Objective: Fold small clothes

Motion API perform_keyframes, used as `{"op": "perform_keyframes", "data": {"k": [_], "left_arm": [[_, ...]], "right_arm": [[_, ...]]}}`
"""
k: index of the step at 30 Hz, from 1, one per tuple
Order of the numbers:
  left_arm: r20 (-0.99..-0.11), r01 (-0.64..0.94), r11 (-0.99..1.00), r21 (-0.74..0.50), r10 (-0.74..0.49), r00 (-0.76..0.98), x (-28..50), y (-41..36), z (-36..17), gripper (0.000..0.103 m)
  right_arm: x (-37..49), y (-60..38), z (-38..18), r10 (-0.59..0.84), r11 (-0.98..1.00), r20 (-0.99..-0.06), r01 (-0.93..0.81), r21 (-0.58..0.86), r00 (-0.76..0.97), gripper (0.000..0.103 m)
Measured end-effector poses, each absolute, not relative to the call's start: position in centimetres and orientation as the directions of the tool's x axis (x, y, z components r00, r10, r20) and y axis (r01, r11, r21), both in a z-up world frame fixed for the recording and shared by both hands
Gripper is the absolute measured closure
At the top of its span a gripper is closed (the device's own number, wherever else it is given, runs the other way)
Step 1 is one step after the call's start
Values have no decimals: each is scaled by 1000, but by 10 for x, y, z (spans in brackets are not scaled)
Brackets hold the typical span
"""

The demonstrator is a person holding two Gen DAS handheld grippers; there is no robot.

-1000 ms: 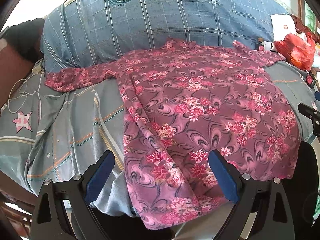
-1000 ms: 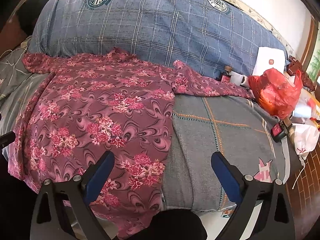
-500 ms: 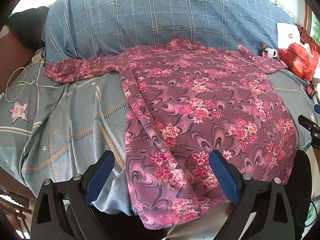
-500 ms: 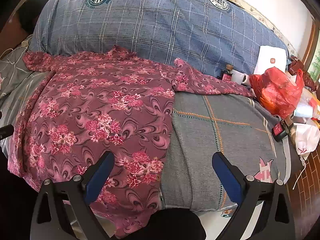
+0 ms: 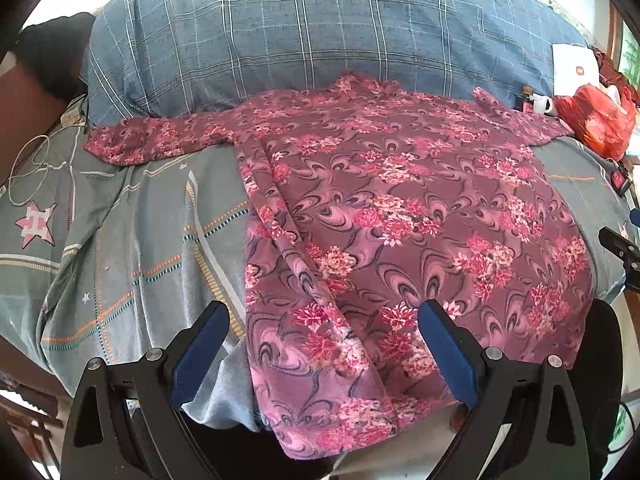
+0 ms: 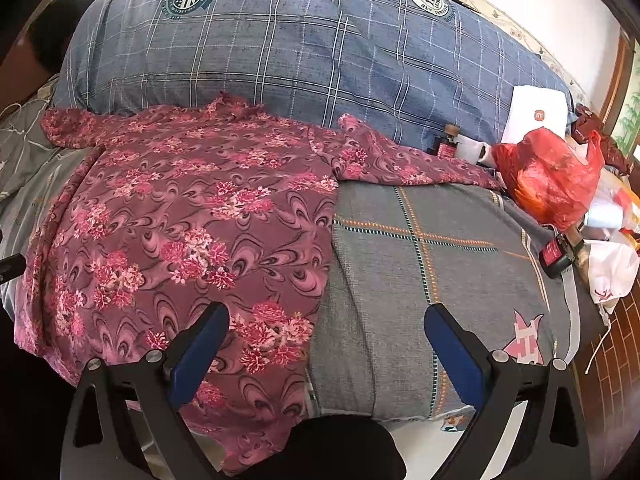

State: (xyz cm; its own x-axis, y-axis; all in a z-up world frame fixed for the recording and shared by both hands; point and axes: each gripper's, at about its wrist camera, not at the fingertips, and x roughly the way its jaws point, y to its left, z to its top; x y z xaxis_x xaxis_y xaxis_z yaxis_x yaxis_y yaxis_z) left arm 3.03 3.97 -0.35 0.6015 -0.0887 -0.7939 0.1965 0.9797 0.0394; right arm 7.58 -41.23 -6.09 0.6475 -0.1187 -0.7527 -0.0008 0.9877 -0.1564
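One floral blouse [image 5: 400, 220] flat on bed [image 5: 140, 260], two wide-spread grippers [image 5: 324, 344] [image 6: 326, 340].

Bed [image 5: 132, 248]: covered by a grey sheet with thin orange and teal check lines and pink star patches
Quilt [image 6: 304, 40]: blue plaid, bunched high along the far side of the bed
Shirt [image 5: 400, 216]: maroon with pink flowers; spread flat on the sheet, both sleeves out sideways, collar against the quilt, hem hanging over the near edge
Cord [image 5: 28, 168]: white, looped on the sheet at far left
Bag [image 6: 548, 176]: red plastic, at the bed's right end, just past the right sleeve
Box [image 6: 536, 114]: white, leaning behind the bag
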Motion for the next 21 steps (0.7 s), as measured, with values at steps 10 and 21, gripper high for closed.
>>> {"op": "perform_keyframes", "data": {"k": [10, 21], "left_arm": [[-798, 202, 978, 43, -87, 596, 32, 40, -6, 7], [-805, 206, 978, 45, -86, 586, 35, 37, -8, 7]], "right_arm": [[75, -411, -64, -116, 988, -755, -7, -157, 645, 4], [74, -418, -68, -103, 992, -767, 5, -129, 634, 4]]}}
